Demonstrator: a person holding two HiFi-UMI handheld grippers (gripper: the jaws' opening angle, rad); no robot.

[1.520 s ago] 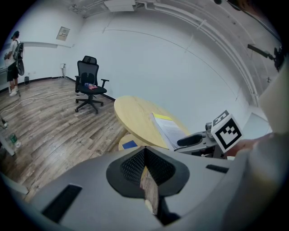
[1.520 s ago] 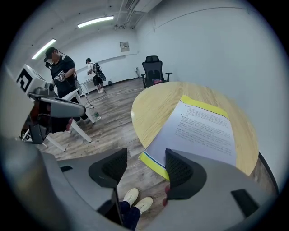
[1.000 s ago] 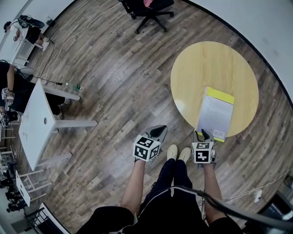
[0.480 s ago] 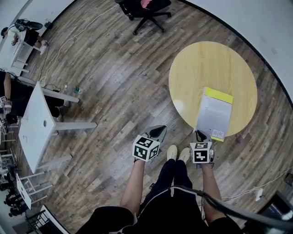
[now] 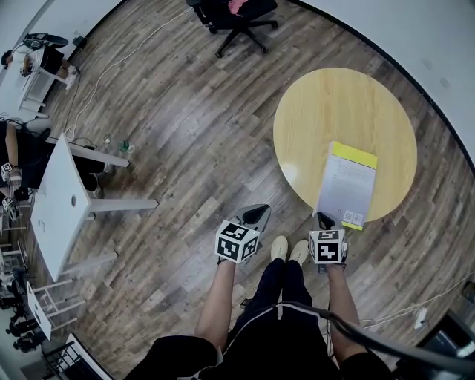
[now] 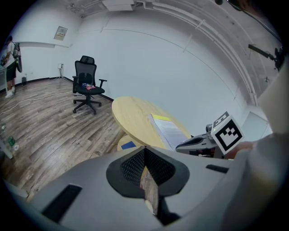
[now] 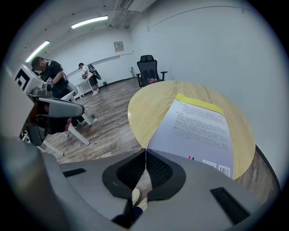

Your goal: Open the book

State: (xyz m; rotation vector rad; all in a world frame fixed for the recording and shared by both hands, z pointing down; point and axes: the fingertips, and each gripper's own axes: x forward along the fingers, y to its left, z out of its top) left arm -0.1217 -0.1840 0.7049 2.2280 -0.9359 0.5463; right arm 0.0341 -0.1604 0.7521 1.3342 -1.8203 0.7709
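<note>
A closed book (image 5: 347, 185) with a pale grey cover and a yellow strip at its far end lies on the near side of a round wooden table (image 5: 334, 96). My right gripper (image 5: 323, 217) hangs just off the table's near rim, by the book's near left corner, not touching it. Its jaws have just been closing and now stand shut with nothing between them (image 7: 145, 151); the book (image 7: 198, 126) lies right ahead of them. My left gripper (image 5: 260, 211) is over the floor left of the table, shut and empty (image 6: 144, 149). The book (image 6: 171, 131) shows to its right.
A black office chair (image 5: 237, 15) stands beyond the table. A white table (image 5: 59, 200) with people near it is at the far left. My shoes (image 5: 289, 249) rest on wooden floor between the grippers. A cable (image 5: 386, 318) runs along the floor at the right.
The right gripper's two fingertips, apart a second ago, have come together. Both hands have stayed in place, and the book has not moved.
</note>
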